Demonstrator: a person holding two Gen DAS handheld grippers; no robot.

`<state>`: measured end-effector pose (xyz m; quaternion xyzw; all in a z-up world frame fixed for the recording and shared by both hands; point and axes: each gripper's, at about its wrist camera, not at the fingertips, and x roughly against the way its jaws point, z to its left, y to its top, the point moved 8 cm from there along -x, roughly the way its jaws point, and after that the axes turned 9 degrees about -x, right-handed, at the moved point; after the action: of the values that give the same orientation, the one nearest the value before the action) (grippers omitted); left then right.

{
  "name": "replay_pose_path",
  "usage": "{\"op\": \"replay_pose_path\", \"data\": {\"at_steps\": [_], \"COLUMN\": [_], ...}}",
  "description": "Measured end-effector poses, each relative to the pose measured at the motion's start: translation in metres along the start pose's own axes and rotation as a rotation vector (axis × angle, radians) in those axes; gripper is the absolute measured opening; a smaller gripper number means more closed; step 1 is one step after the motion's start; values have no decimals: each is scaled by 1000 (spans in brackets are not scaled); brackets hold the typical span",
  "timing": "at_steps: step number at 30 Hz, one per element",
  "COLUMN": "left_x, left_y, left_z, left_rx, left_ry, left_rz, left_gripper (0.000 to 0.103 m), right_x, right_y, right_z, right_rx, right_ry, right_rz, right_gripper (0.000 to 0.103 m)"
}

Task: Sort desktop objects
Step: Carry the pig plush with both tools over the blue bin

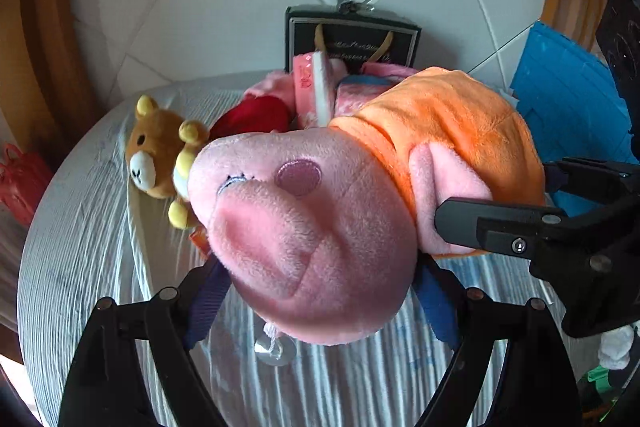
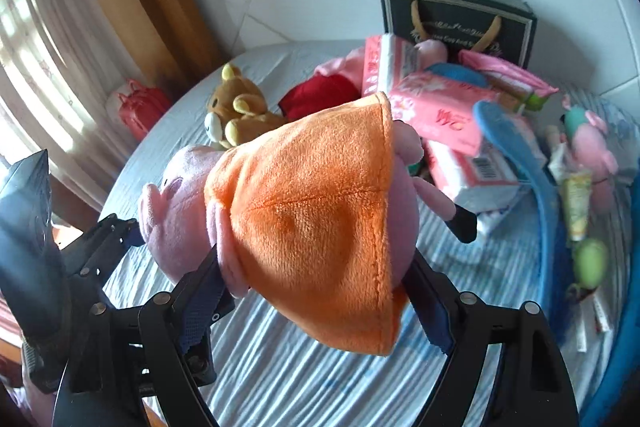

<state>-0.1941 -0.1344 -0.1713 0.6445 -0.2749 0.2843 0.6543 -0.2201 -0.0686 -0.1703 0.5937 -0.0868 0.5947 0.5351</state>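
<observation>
left gripper (image 1: 320, 291) pinches pig (image 1: 304, 227) by its head; right gripper (image 2: 316, 283) clamps its orange body; striped cloth (image 1: 100, 227) below lies bare.

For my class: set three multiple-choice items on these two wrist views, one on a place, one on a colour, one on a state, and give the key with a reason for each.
1. Where is the brown bear plush?
A. On the striped cloth
B. Inside the black gift bag
C. In a gripper

2. What colour is the pig plush's dress?
A. Green
B. Orange
C. Black

3. How is the pig plush held?
A. By neither gripper
B. By one gripper
C. By both grippers

Key: 1 A, it lies on the cloth; 2 B, orange fabric; 3 C, left gripper clamps the head, right gripper the body.
</observation>
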Motion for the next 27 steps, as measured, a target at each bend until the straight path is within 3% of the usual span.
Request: {"op": "replay_pose_path", "data": {"at_steps": [5, 14, 21, 27], "left_x": [43, 101, 122, 122], "left_y": [52, 141, 213, 236], "left_z": [-59, -205, -341, -458], "left_rx": [-100, -284, -410, -537], "left_ry": [-36, -202, -346, -408], "left_rz": [-129, -303, -318, -261], "left_gripper": [85, 86, 86, 86], "right_x": [75, 232, 333, 395], "right_y": [9, 4, 5, -9], "right_z": [-13, -102, -200, -296], "right_rx": [-33, -140, -246, -384], "right_ry": [-48, -218, -351, -392], "right_rz": [-158, -407, -481, -454], "right_gripper": [85, 85, 86, 86]}}
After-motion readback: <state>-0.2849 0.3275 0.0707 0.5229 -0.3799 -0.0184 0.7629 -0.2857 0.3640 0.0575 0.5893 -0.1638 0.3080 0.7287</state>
